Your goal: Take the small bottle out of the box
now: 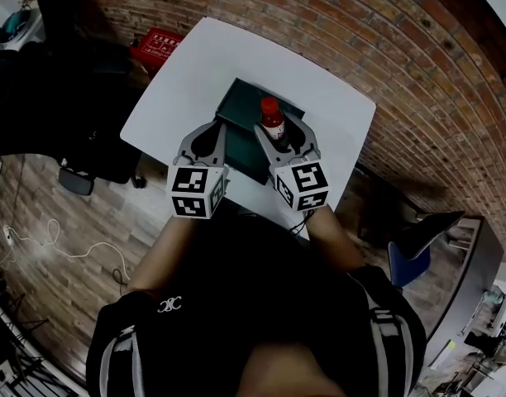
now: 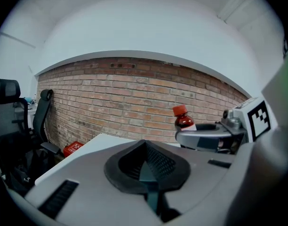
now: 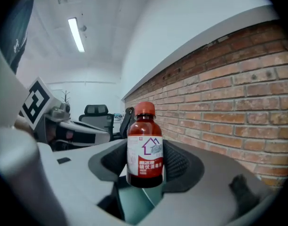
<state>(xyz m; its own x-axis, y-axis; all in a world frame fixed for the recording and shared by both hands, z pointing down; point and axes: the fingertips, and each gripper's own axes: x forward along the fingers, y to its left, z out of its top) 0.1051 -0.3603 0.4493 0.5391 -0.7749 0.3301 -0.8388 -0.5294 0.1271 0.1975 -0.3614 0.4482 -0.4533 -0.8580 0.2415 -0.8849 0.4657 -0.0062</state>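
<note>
The right gripper (image 3: 145,166) has its fingers clamped on the upright small bottle (image 3: 145,147), which hangs between them above the open dark green box (image 1: 241,110), apparently to lift it clear, while the left gripper (image 2: 145,157) alongside keeps its fingers together, empty.
</note>
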